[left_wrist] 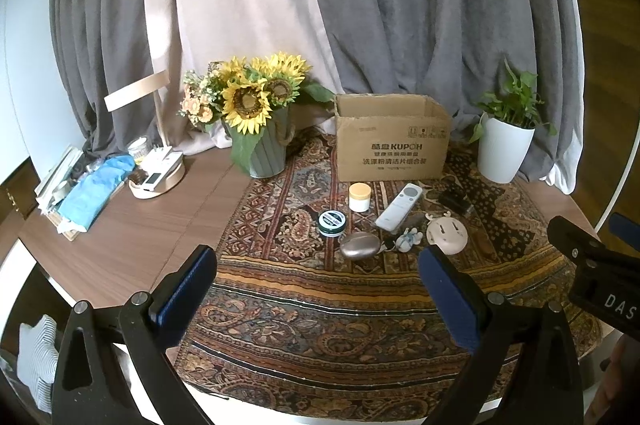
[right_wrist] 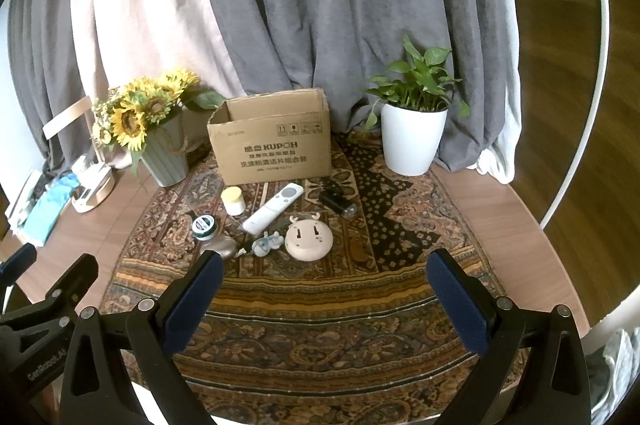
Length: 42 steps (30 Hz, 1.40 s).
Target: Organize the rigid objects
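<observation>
On the patterned cloth (left_wrist: 304, 305) lie several small items in front of an open cardboard box (left_wrist: 392, 141) (right_wrist: 274, 141): a cream jar (left_wrist: 359, 197) (right_wrist: 233, 200), a green tin (left_wrist: 332, 222) (right_wrist: 204, 227), a white remote (left_wrist: 399, 206) (right_wrist: 273, 208), a bronze pebble-shaped case (left_wrist: 359, 245) (right_wrist: 220, 247), a small figurine (left_wrist: 410, 239) (right_wrist: 266, 243), a round pink device (left_wrist: 447, 234) (right_wrist: 309, 238) and a black object (left_wrist: 456, 203) (right_wrist: 337, 201). My left gripper (left_wrist: 318, 265) and right gripper (right_wrist: 324, 271) hover open, short of the items, holding nothing.
A sunflower vase (left_wrist: 266, 145) (right_wrist: 166, 153) stands left of the box, a white potted plant (left_wrist: 504, 153) (right_wrist: 412, 139) right of it. A lamp base with clutter (left_wrist: 158, 177) and blue cloth (left_wrist: 96, 185) sit at the far left. Curtains hang behind the round table.
</observation>
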### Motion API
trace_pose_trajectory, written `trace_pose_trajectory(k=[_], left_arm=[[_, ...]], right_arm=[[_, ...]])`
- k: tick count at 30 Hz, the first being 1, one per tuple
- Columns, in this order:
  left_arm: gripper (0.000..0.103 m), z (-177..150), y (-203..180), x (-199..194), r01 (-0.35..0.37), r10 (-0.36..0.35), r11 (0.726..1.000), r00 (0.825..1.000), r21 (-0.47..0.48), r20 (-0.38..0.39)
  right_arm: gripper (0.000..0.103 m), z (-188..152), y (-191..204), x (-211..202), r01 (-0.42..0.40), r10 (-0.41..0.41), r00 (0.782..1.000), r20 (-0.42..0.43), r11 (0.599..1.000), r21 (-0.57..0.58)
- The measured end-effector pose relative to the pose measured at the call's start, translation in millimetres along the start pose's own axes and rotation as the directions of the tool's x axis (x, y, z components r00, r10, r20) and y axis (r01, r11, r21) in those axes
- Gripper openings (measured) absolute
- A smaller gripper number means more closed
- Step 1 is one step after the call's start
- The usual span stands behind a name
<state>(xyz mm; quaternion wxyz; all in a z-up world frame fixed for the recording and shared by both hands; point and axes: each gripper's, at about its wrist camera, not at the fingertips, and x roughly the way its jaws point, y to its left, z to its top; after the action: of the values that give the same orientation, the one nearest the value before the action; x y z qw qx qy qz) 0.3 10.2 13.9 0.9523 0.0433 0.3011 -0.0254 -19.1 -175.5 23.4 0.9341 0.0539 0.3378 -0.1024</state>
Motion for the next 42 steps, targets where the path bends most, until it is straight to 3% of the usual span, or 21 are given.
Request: trace_pose_trajectory(k=[42], left_arm=[[0.103, -7.9, 0.3, -0.4, 0.000, 0.000, 1.000, 1.000, -0.001, 0.007]], right_arm=[[0.103, 1.5, 1.3, 3.7, -0.002, 0.002, 1.000, 0.003, 1.000, 0.000]])
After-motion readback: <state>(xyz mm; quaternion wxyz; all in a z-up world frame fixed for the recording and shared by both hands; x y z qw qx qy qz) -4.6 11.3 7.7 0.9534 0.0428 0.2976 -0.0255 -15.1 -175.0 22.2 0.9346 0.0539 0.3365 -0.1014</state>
